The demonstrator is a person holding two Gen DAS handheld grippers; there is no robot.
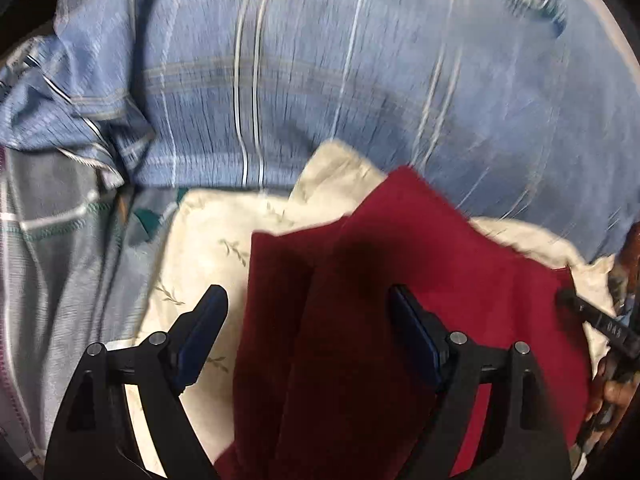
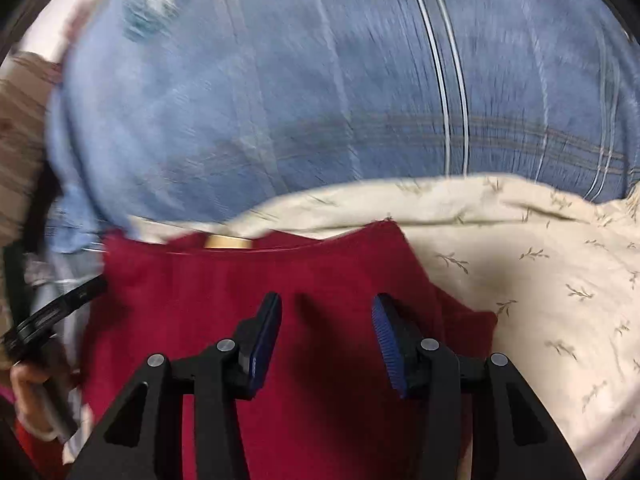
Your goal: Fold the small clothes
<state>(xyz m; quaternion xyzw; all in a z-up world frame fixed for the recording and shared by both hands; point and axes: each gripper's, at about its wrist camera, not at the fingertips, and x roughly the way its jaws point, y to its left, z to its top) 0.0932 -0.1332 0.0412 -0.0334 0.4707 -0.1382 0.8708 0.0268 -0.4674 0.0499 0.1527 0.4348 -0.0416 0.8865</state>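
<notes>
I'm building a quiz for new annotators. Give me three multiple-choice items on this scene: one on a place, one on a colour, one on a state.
1. What does the red garment lie on?
A. a cream leaf-print cloth
B. a bare wooden floor
C. a metal tray

2. What colour is the large striped cloth behind it?
A. green
B. blue
C. black

3. How do both grippers stand?
A. both shut on the garment
B. one shut, one open
C. both open over the garment

Answers:
1 A: the red garment rests on the cream cloth, which shows around its edges.
2 B: the striped cloth is blue with pale lines.
3 C: the left gripper and right gripper each show a gap between the fingers, with nothing pinched.
</notes>
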